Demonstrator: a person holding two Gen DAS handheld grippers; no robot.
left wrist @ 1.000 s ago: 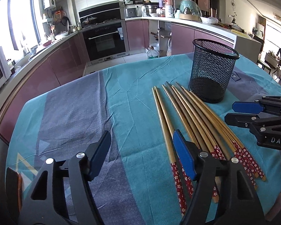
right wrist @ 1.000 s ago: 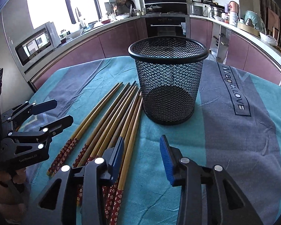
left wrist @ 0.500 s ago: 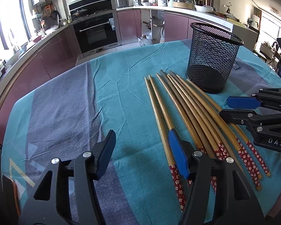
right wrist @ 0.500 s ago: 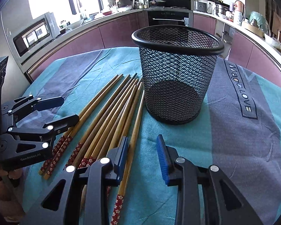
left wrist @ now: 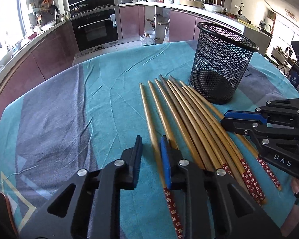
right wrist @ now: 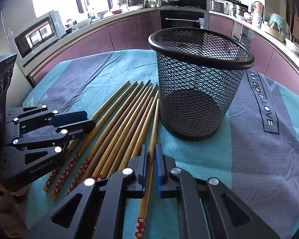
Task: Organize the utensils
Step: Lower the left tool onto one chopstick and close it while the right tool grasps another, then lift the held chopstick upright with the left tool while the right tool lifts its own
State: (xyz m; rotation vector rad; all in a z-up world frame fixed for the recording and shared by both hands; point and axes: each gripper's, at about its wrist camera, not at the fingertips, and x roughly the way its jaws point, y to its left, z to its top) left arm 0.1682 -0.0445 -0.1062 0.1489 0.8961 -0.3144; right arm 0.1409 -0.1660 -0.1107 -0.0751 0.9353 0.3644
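Note:
Several wooden chopsticks (left wrist: 191, 123) with red flowered ends lie fanned on the teal tablecloth, also in the right wrist view (right wrist: 125, 123). An empty black mesh cup (left wrist: 221, 67) stands upright just past their tips (right wrist: 197, 83). My left gripper (left wrist: 150, 149) is low over the cloth, its jaws narrowed around the leftmost chopstick (left wrist: 152, 131) with gaps still showing. My right gripper (right wrist: 151, 155) has closed on the rightmost chopstick (right wrist: 153, 119), the one nearest the cup, which still lies on the cloth.
The round table's teal and grey cloth (left wrist: 69, 109) runs to the edge at left. Purple kitchen cabinets and an oven (left wrist: 95, 29) stand behind. Printed lettering (right wrist: 263, 99) marks the cloth right of the cup.
Both grippers moved forward and down over the chopsticks. Both jaws narrowed from wide open: the right closed on the rightmost chopstick, the left came around the leftmost one.

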